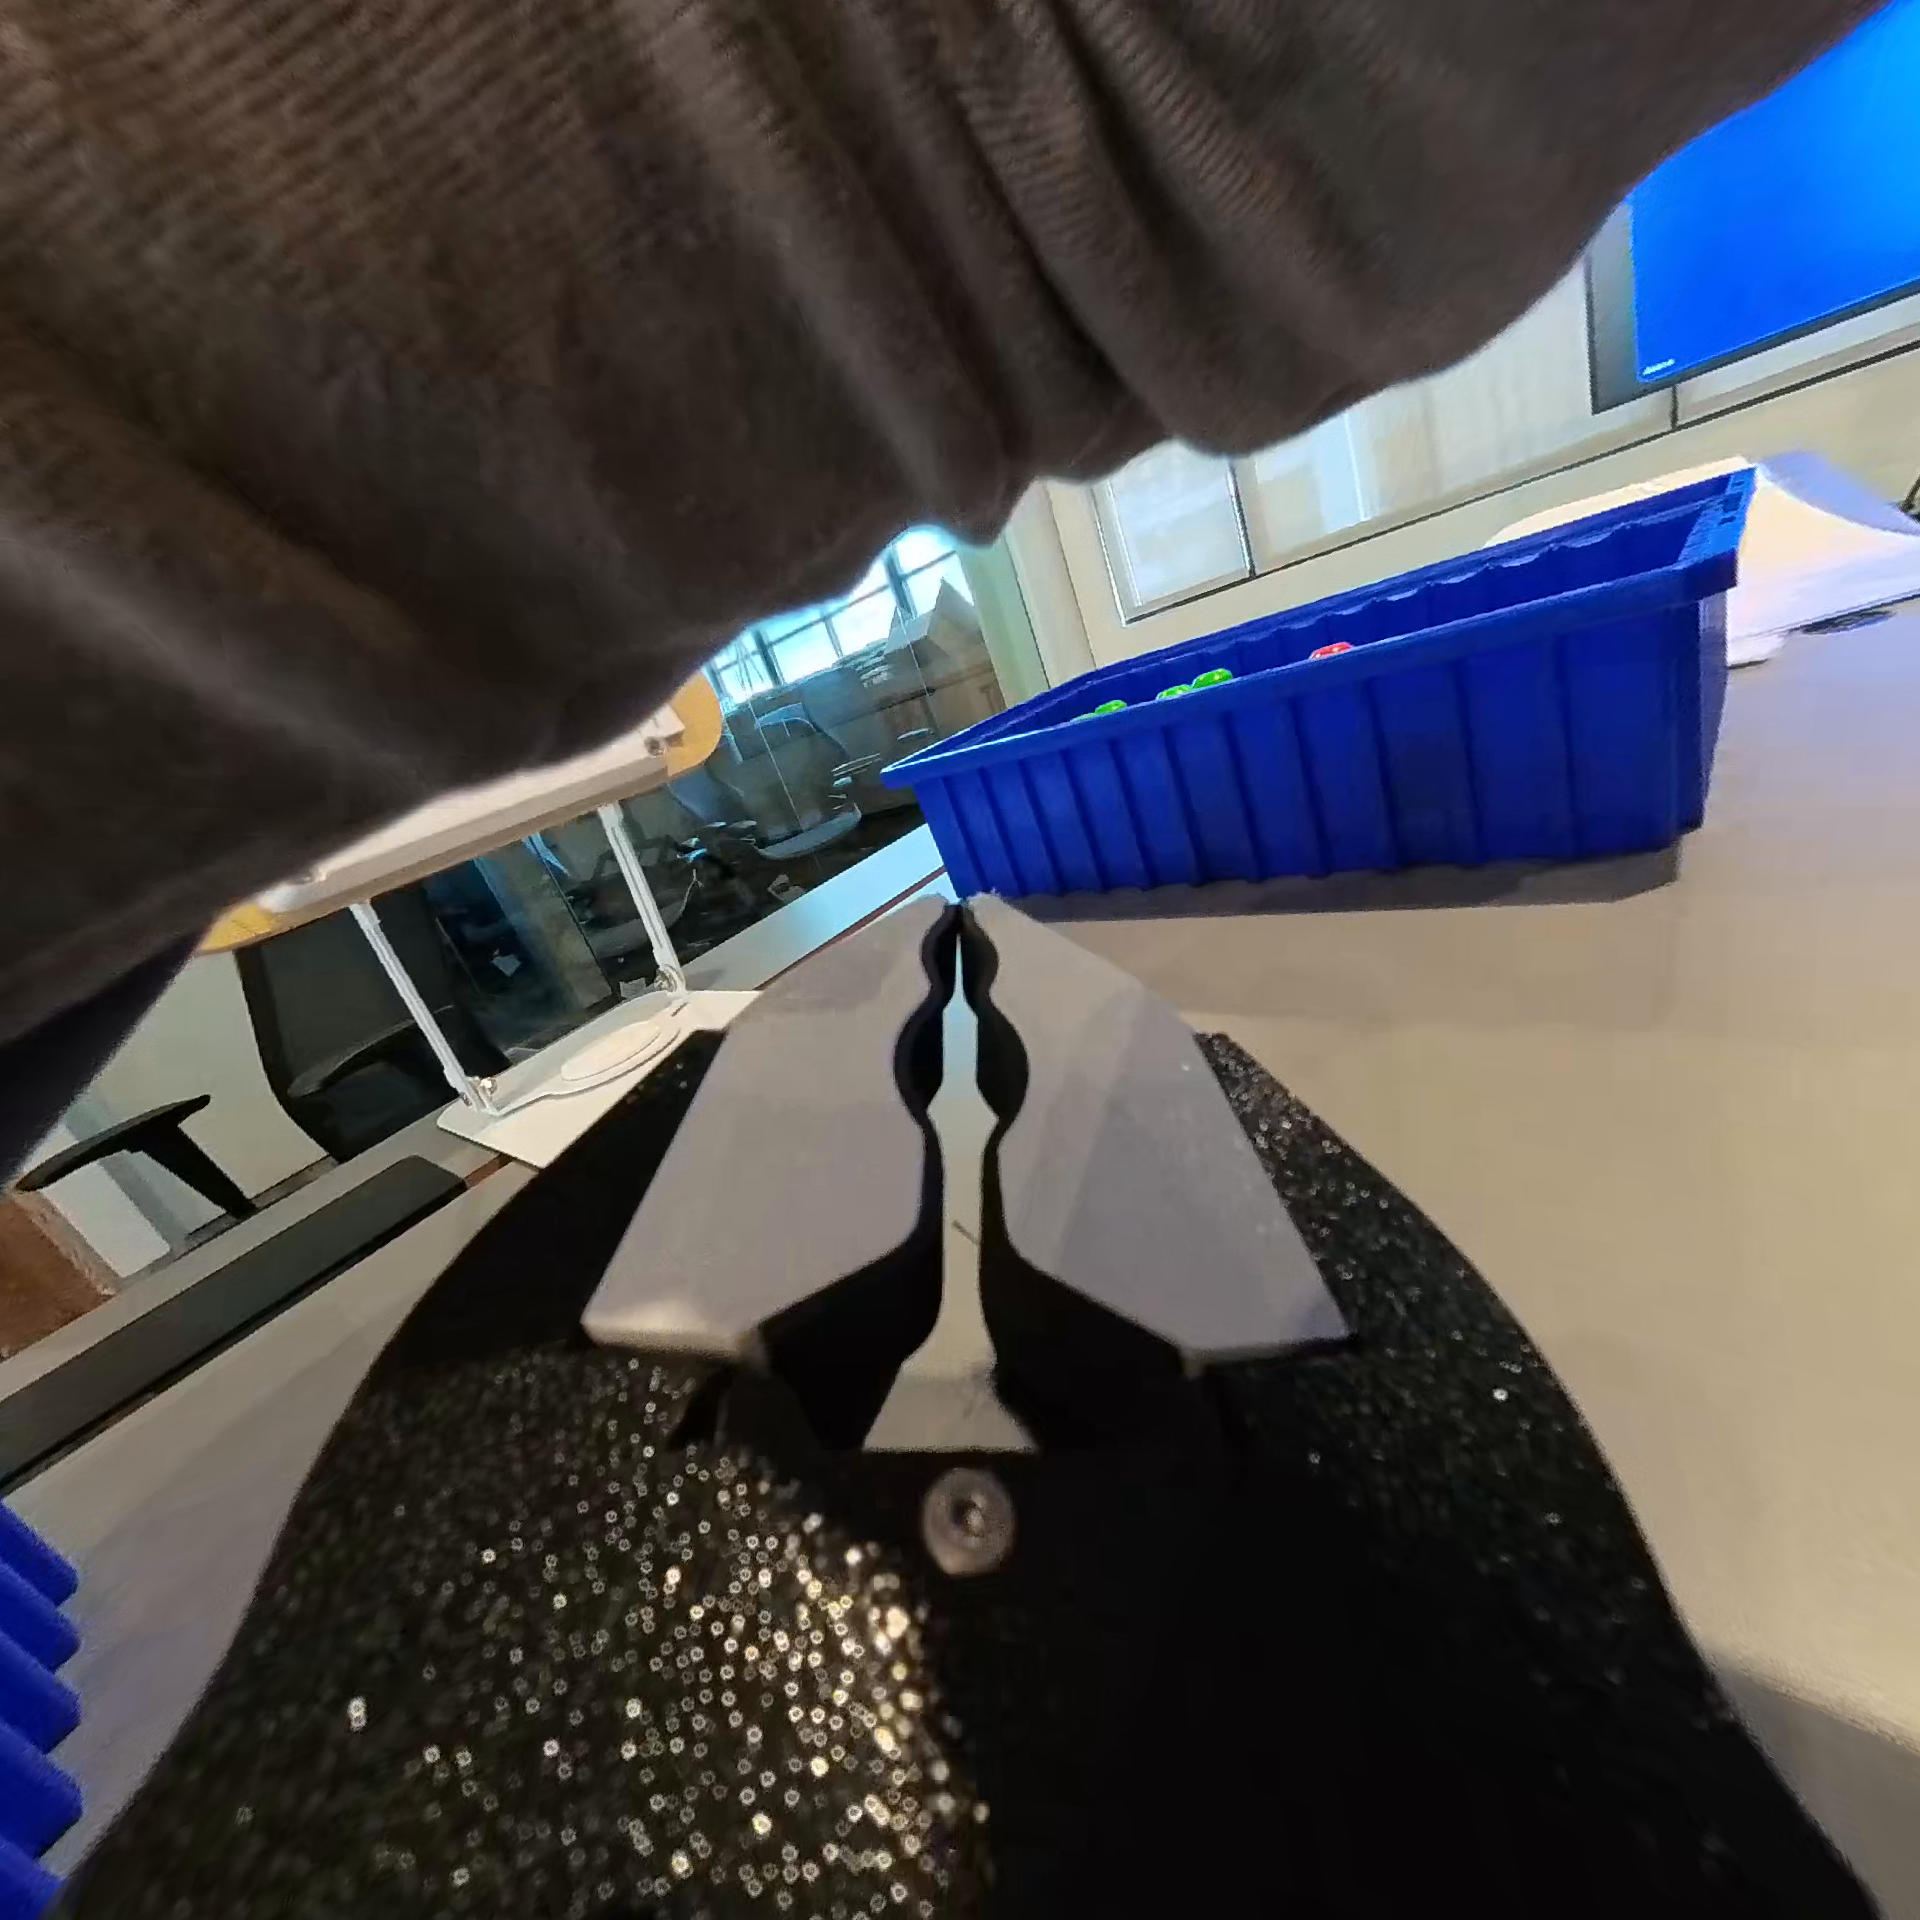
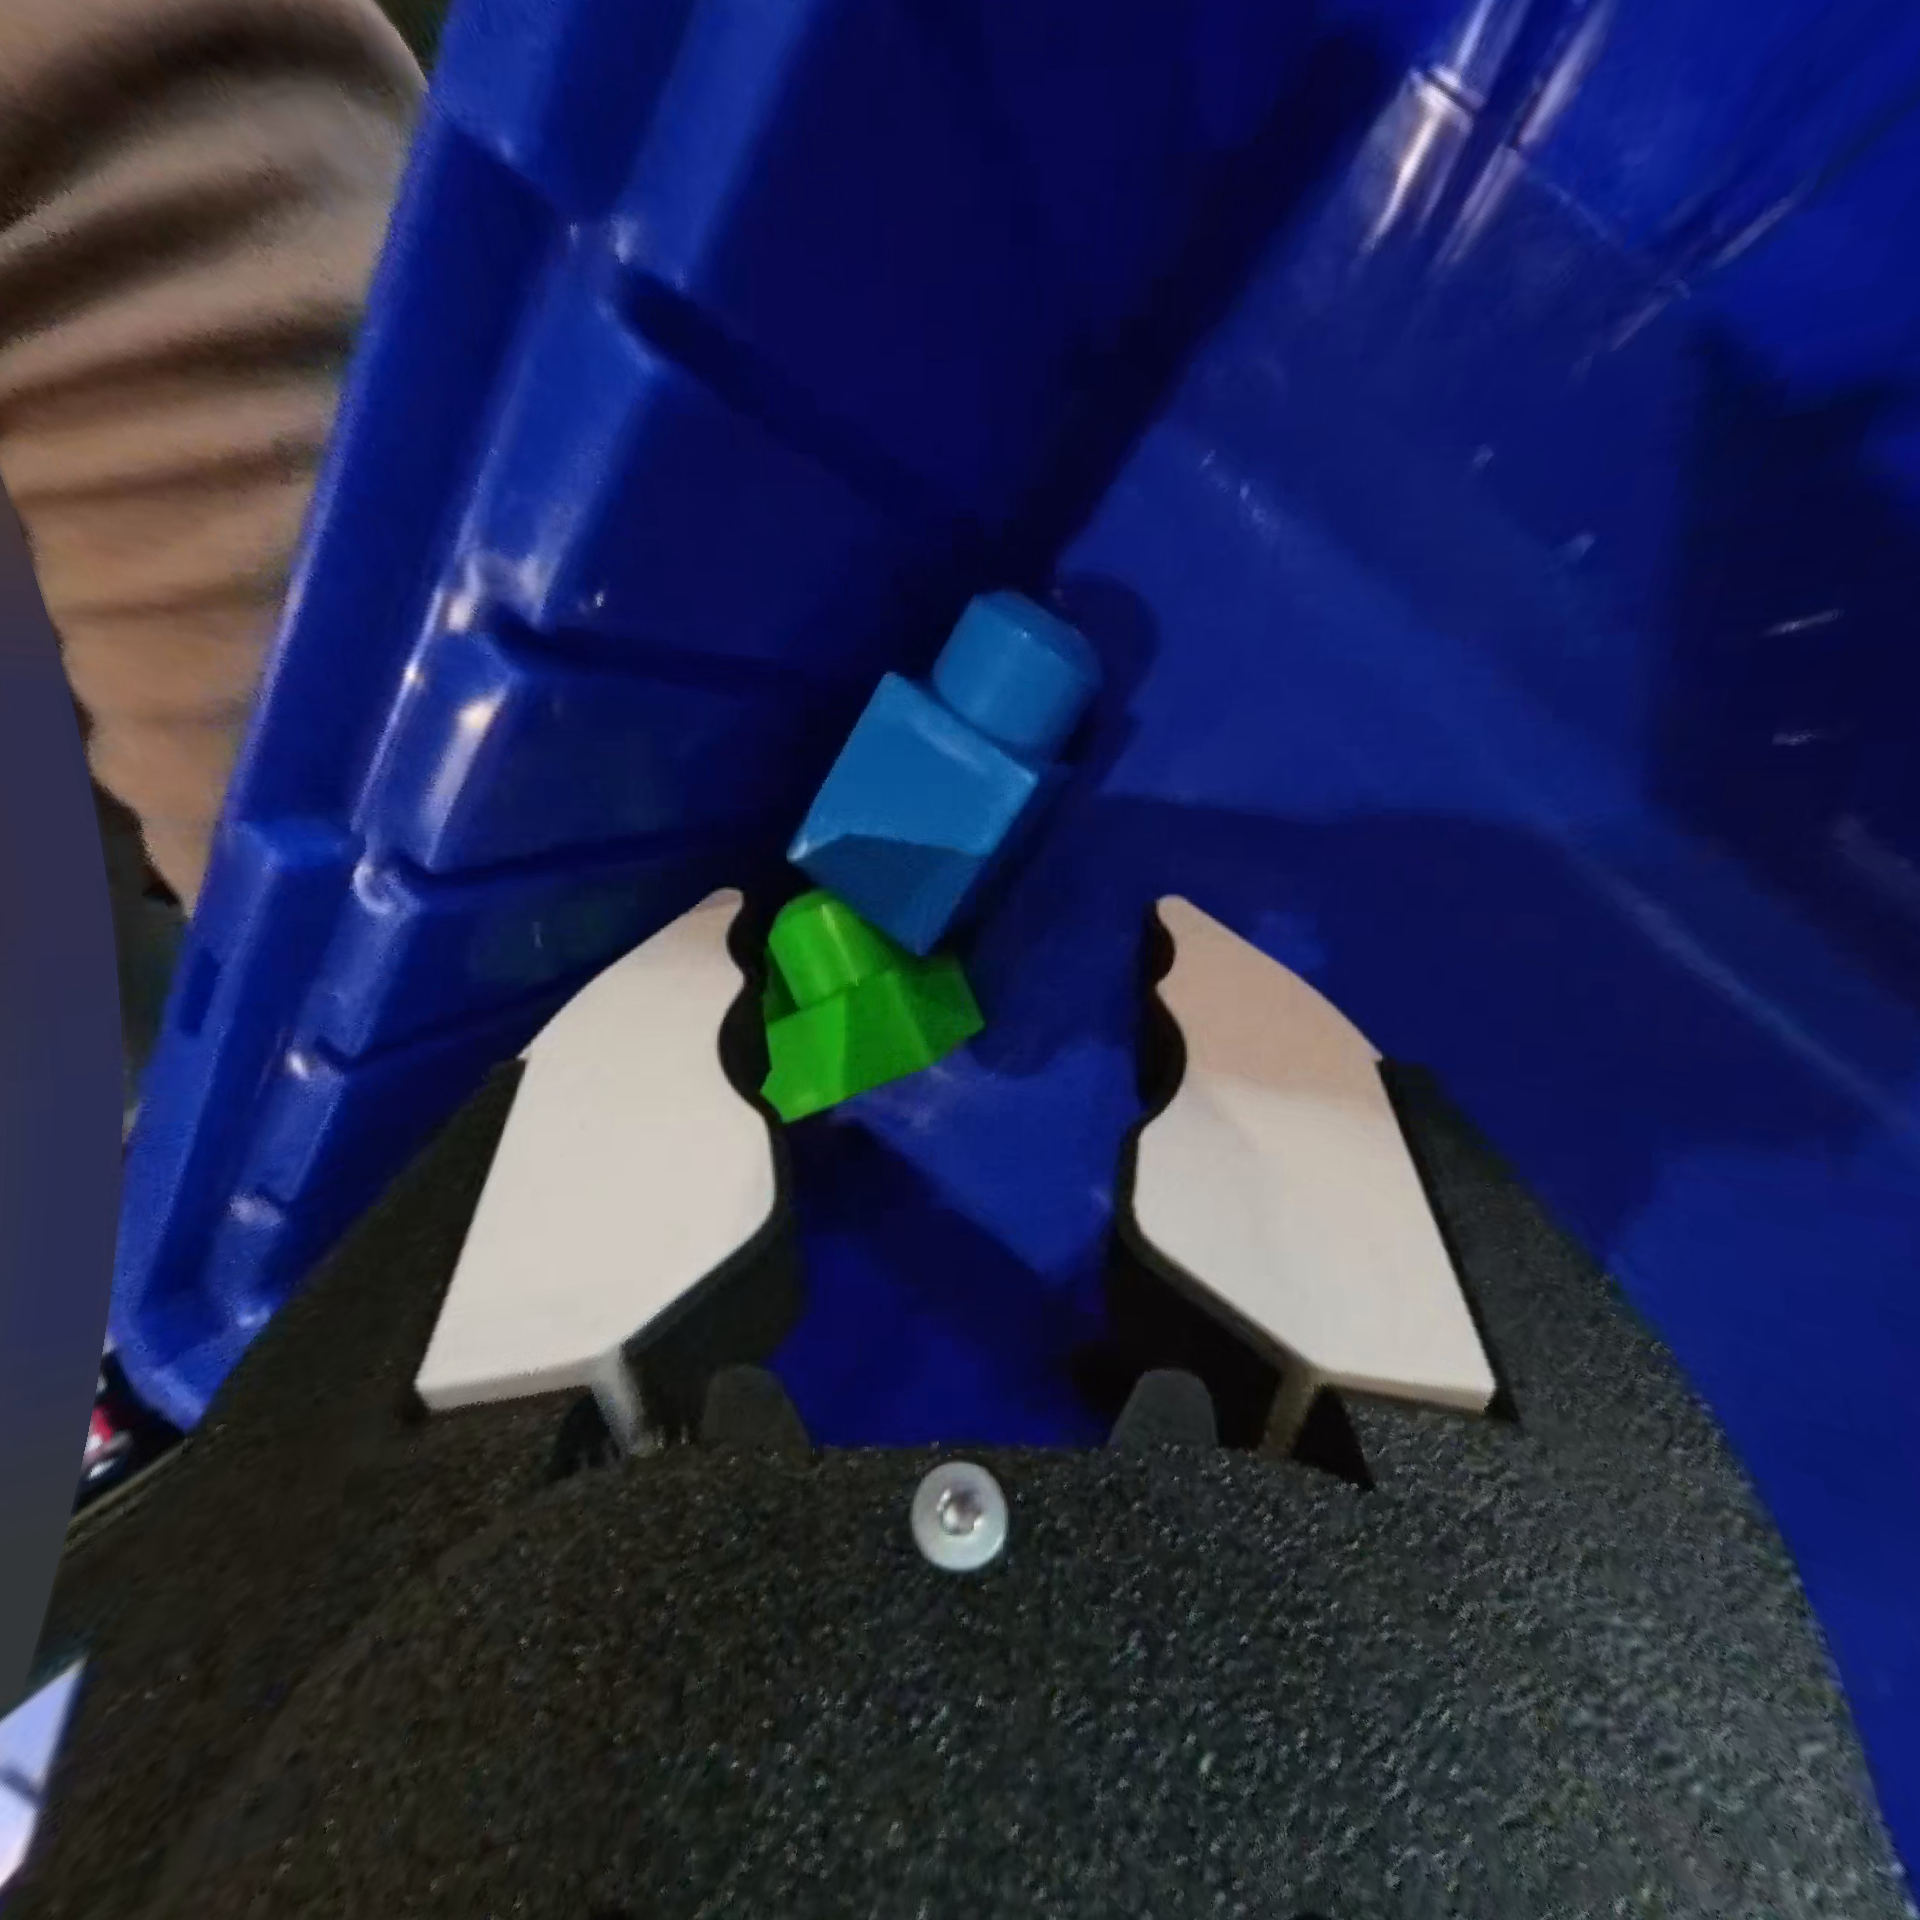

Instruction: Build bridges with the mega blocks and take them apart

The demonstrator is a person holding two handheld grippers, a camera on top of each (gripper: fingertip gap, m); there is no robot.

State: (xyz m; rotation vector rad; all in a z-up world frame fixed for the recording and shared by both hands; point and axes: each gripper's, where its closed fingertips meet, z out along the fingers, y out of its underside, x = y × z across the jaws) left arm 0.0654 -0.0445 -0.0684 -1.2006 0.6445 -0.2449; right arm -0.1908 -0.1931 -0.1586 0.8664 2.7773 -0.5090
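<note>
In the right wrist view my right gripper (image 2: 945,935) is open inside a blue bin (image 2: 1455,727). A small green block (image 2: 862,1029) lies on the bin floor against my left fingertip (image 2: 686,997); the right fingertip stands well clear of it. A blue single-stud block (image 2: 935,790) lies just beyond the green one, near the bin wall. In the left wrist view my left gripper (image 1: 958,920) is shut with nothing between its pads, low over the grey table (image 1: 1455,1143). Another blue bin (image 1: 1351,769) with green and red blocks stands beyond it.
A person's dark sleeve (image 1: 520,364) fills the upper left of the left wrist view. A small white stand with clear posts (image 1: 582,1060) sits at the table's far edge. A blue ribbed edge (image 1: 31,1714) shows at the lower left. A sleeve (image 2: 156,364) shows beside the bin.
</note>
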